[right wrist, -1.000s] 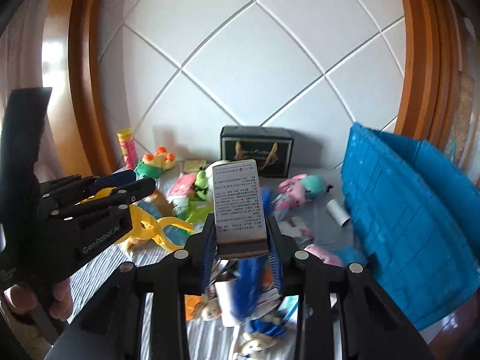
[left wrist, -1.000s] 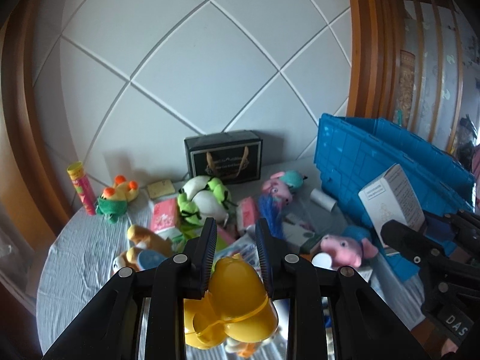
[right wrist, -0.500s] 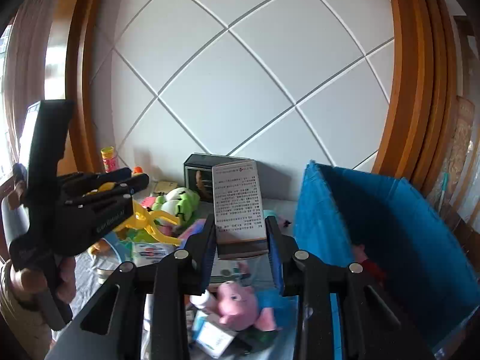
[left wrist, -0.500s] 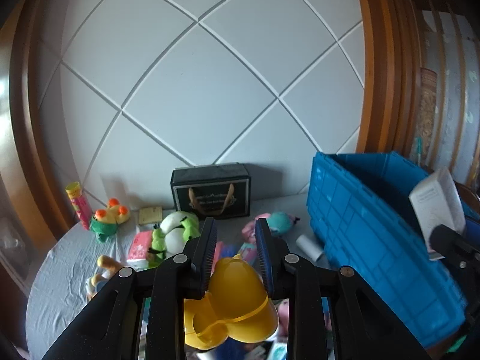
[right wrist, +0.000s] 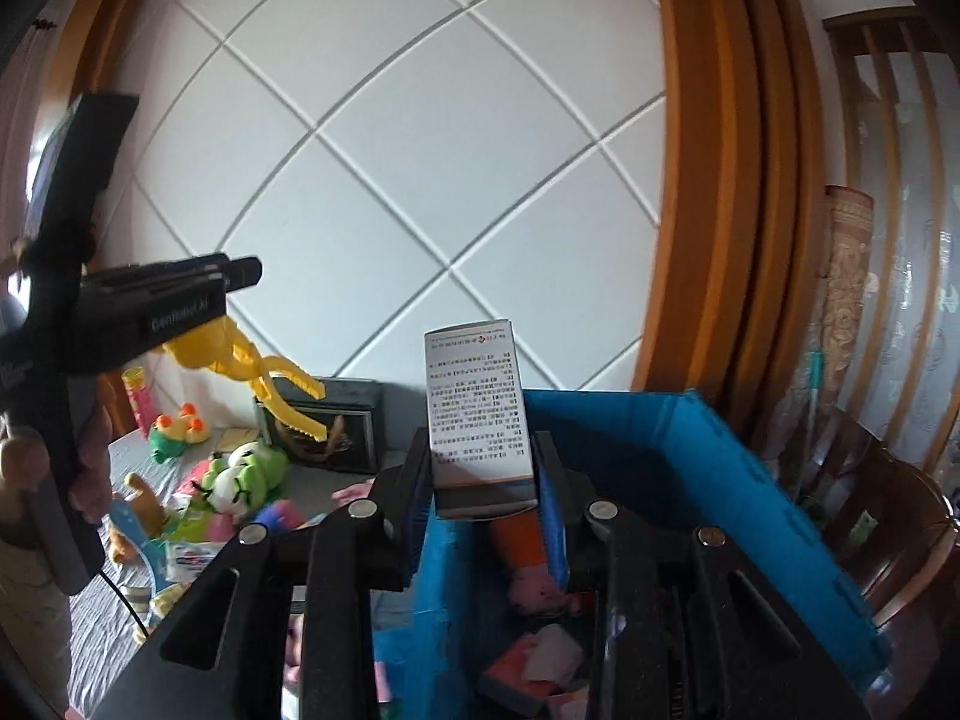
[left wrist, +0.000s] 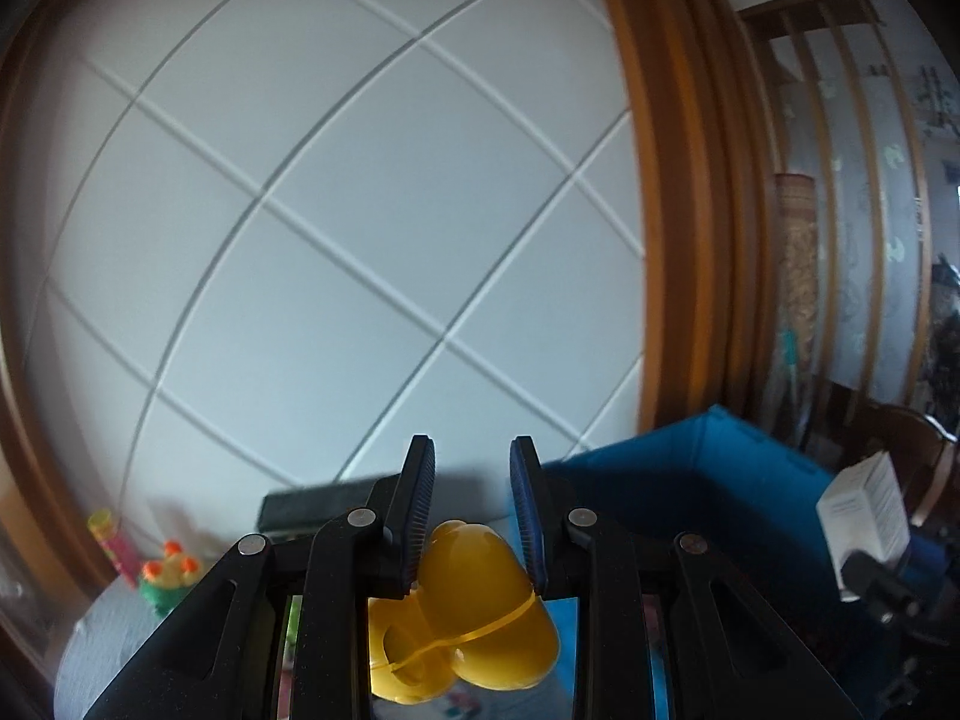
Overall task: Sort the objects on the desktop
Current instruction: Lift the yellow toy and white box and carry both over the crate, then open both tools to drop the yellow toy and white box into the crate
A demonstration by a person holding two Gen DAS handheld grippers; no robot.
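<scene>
The left gripper (left wrist: 471, 510) is closed on a yellow plastic clamp toy (left wrist: 465, 606); both pads press its rounded body, which bulges below the jaws and hides most of what lies beneath. In the right wrist view the toy's toothed yellow prongs (right wrist: 282, 390) stick out forward of that gripper, held in the air above the table (right wrist: 120, 462); a hand (right wrist: 54, 480) grips the handle, partly cut off at the frame edge. The right gripper (right wrist: 483, 468) is clamped on a white printed carton (right wrist: 477, 414), standing upright between the pads, its lower end hidden behind the jaws. The carton sits over the near corner of the blue crate (right wrist: 750, 498). Inside the crate, a pink plush (right wrist: 540, 591) and pinkish packets show only in part, blocked by the gripper linkage. On the table, left of the crate: a green frog plush (right wrist: 240, 474), a dark box (right wrist: 336, 432), a green-and-orange toy (right wrist: 174, 429). The left wrist view is blurred; table contents there are hard to make out.
</scene>
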